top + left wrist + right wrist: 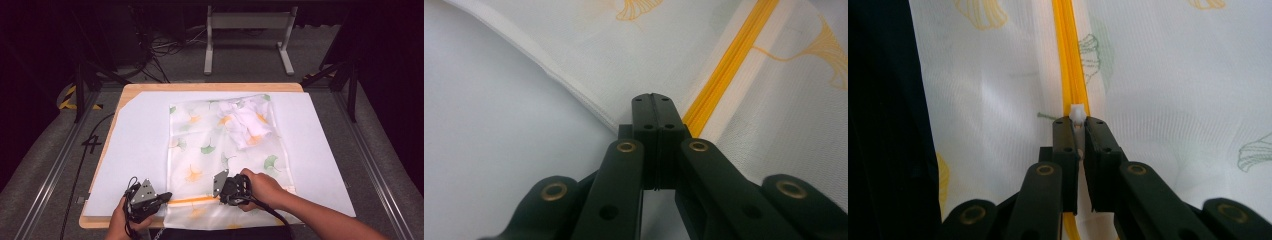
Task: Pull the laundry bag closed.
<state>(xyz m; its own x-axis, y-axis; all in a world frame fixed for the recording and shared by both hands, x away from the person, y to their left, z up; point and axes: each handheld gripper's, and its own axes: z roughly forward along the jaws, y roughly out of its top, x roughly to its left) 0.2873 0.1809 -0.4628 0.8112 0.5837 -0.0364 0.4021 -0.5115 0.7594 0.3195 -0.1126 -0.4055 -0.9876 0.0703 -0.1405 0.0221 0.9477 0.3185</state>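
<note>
A sheer mesh bag [210,135] printed with ginkgo leaves lies flat on the table, with a white garment [247,122] inside its far right part. An orange zipper [192,200] runs across the bag's near end. My left gripper [168,195] is shut, its tips [651,98] resting on the bag's left corner beside the zipper [729,60]; the cloth there looks flat. My right gripper [225,197] is shut on the small white zipper pull [1078,112], which sits on the orange zipper [1068,50] at the gripper [1078,122] tips.
A white sheet [140,140] covers the wooden table [210,87] under the bag. A metal frame [60,155] runs along both sides. Cables [165,47] and a white stand [247,30] lie on the floor beyond the far edge.
</note>
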